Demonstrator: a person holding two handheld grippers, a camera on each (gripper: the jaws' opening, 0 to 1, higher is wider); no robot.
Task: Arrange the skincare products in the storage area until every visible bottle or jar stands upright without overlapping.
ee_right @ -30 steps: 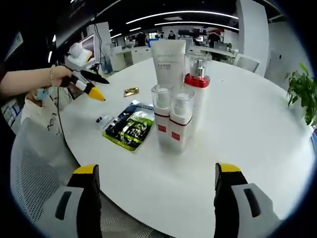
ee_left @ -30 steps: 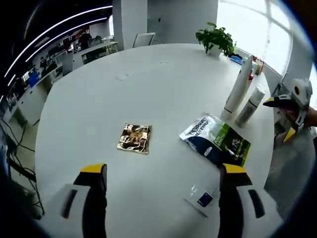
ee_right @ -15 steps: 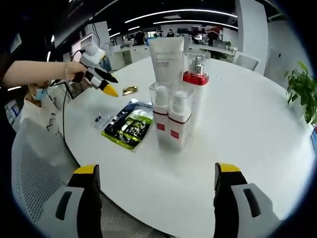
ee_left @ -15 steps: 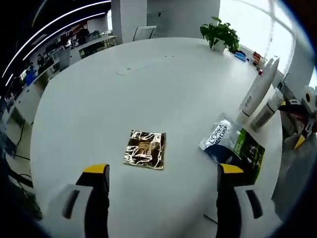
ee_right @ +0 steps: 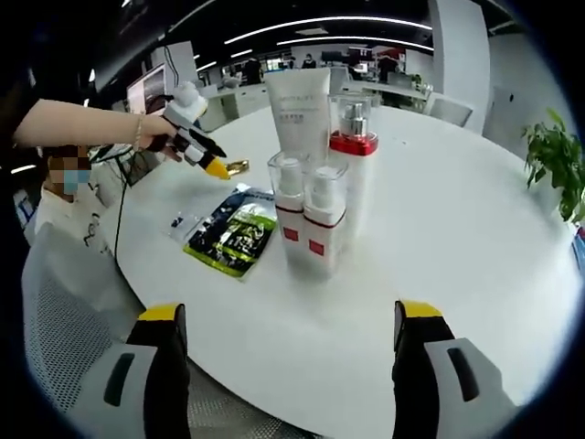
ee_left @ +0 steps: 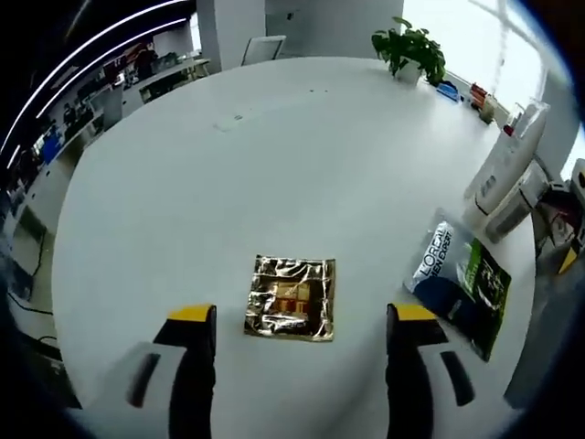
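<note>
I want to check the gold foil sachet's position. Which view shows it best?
The left gripper view: the gold foil sachet lies flat on the white table, large and unobstructed. In the right gripper view it's a small glint past the left gripper.

gold sachet (ee_left: 291, 298): crinkled glossy foil | table (ee_left: 228, 183): smooth matt white

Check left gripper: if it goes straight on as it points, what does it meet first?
Likely the gold sachet, lying flat on the table just ahead, between the open jaws of the left gripper. Depth is unclear.
</note>
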